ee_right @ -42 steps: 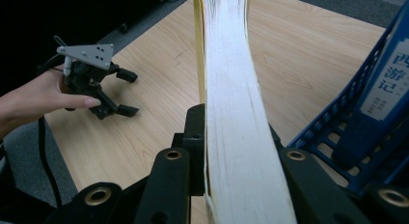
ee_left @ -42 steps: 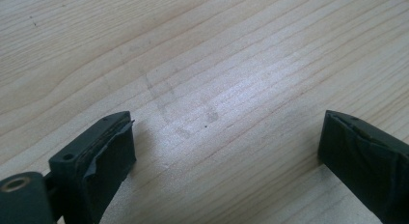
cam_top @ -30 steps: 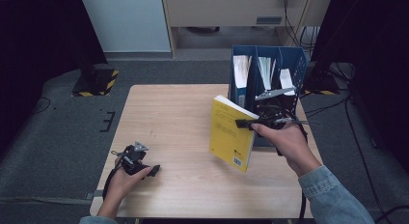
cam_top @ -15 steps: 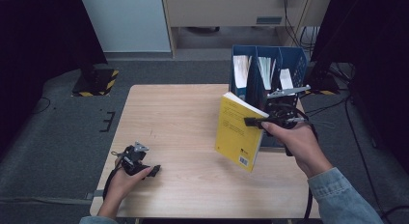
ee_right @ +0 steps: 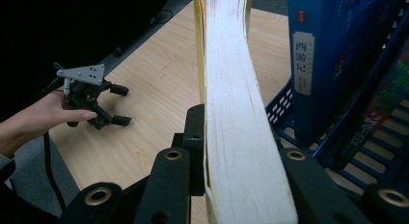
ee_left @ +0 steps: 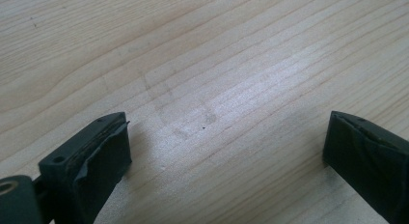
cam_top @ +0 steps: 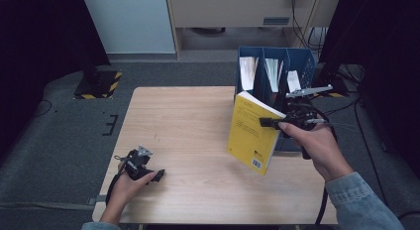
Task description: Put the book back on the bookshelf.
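I am clamping my right gripper (cam_top: 270, 123) on the yellow book (cam_top: 251, 132), lifted tilted just beside the blue file rack (cam_top: 297, 61), while my left gripper (cam_top: 157, 175) is resting spread apart on the table (cam_top: 188, 121).

In the right gripper view the yellow book (ee_right: 231, 89) is cut off by the top edge and hides the tips of the right tongs (ee_right: 226, 137), while print on its cover (cam_top: 250, 131) in the high view is too small to read.

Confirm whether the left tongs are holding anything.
No: the left tongs gape open over the bare light wooden table, nothing between the jaws.
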Motion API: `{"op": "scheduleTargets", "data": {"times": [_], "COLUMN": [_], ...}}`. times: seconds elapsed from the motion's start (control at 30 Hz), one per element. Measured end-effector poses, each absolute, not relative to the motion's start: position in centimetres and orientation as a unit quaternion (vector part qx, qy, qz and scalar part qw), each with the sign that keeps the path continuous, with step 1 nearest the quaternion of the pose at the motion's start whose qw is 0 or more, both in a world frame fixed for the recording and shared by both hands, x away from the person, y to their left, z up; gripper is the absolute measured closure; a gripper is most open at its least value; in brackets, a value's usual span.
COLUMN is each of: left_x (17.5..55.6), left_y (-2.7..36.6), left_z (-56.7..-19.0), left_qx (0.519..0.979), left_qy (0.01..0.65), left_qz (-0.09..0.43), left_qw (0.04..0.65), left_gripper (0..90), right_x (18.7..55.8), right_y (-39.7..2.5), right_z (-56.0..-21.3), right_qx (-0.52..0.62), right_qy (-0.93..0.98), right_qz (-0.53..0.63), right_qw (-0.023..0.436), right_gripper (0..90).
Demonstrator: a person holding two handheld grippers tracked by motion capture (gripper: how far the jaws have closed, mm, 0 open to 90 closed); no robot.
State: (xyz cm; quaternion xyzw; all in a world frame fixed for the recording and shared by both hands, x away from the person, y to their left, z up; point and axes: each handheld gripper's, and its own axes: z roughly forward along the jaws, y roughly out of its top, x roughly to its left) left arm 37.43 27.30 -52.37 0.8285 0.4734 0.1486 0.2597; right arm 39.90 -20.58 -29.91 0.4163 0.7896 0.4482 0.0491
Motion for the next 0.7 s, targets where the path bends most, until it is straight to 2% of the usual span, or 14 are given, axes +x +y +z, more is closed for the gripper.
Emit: {"op": "scheduleTargets", "data": {"times": [0.7], "left_x": [37.4], "left_y": [27.3], "left_z": [-52.4], "left_qx": [0.828], "left_qy": [0.473], "left_qz": [0.149], "left_qw": [0.261], "left_gripper": [1.1], "right_x": [40.1], "right_y": [-24.1], "right_z": [-27.9], "right_qx": [0.442], "right_qy": [0.768], "right_qz": [0.46], "right_qw": [0.065], "right_gripper": [74.7]}}
